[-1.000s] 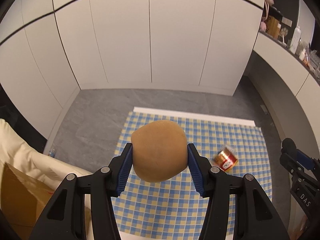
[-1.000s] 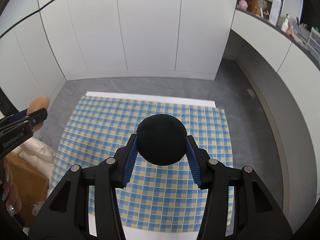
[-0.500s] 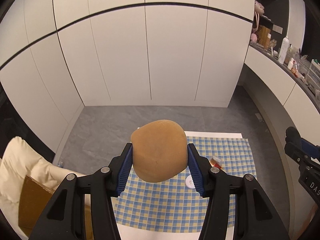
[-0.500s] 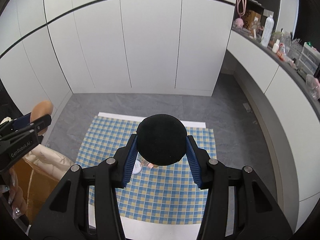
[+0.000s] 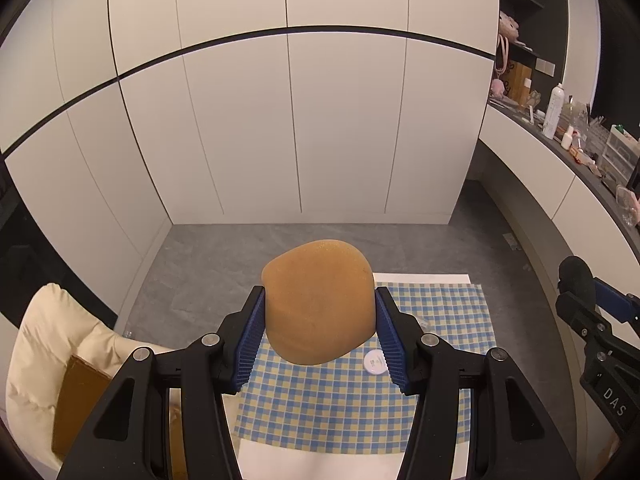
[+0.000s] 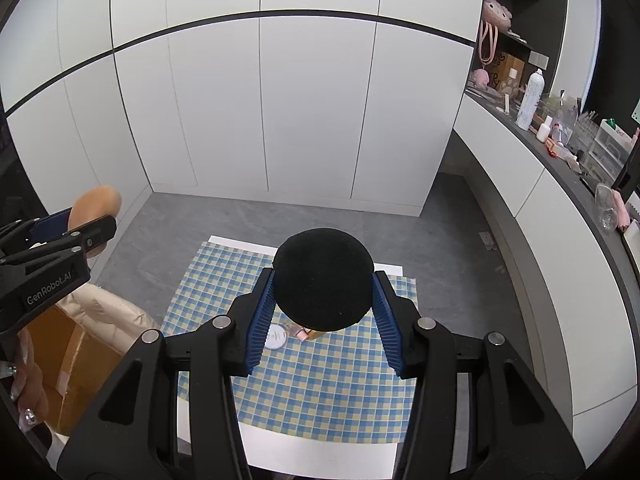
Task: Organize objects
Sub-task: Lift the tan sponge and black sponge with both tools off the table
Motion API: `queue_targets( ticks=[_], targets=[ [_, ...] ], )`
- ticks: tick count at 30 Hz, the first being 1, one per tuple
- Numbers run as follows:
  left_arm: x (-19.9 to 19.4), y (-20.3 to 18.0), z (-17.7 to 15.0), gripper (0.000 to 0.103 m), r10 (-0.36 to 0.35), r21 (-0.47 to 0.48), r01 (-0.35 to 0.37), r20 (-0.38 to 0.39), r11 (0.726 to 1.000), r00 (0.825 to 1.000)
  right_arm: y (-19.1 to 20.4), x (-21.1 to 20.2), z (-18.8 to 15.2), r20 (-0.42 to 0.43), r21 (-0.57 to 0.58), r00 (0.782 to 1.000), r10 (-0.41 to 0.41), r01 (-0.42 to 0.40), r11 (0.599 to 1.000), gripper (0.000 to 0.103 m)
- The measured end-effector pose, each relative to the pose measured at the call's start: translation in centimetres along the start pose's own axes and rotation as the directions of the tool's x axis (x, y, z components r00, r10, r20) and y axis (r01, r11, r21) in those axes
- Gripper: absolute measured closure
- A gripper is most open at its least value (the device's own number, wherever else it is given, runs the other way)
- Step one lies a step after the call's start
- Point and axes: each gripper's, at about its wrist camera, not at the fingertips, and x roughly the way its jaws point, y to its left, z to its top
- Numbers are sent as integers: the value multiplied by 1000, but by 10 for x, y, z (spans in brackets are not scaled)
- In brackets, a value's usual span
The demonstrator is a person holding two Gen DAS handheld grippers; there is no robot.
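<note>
Left gripper (image 5: 320, 330) pinches tan sponge (image 5: 319, 304), right gripper (image 6: 323, 308) pinches black sponge (image 6: 324, 280), each centred between jaws, presumably for carrying clear of the checked cloth (image 6: 320, 384).

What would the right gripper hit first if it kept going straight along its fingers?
Probably the checkered cloth far below. The right gripper is shut on a black puff, aimed near a small white round tin lying on the cloth, though the puff hides part of that line.
</note>
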Motion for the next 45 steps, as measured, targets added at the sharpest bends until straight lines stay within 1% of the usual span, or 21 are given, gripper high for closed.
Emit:
queue_targets(
  ticks=[11, 21, 27, 32, 38, 45],
  targets=[
    [-6, 0, -8, 49, -13, 6, 13, -15, 1000, 1000, 0, -8, -5, 3, -2, 1000, 0, 0, 1000, 53],
    [-12, 2, -15, 49, -8, 10, 8, -16, 1000, 1000, 5, -12, -13, -7, 2, 1000, 15, -15, 1000, 53],
    [-21, 2, -28, 50, -18, 17, 18, -19, 1000, 1000, 7, -16, -20, -18, -4, 999, 29, -29, 1000, 53],
    [-34, 3, -41, 50, -33, 9, 33, -23, 999, 999, 8, -19, -24, -20, -7, 1000, 23, -24, 1000, 53],
    [-53, 2, -59, 50, -23, 25, 23, 2, 999, 1000, 7, -29, -43, -40, 6, 999, 30, -29, 1000, 53],
    [-75, 6, -84, 50, -28, 31, 28, 12, 999, 1000, 14, -47, -71, -54, 1, 998, 27, -27, 1000, 53]
  ],
)
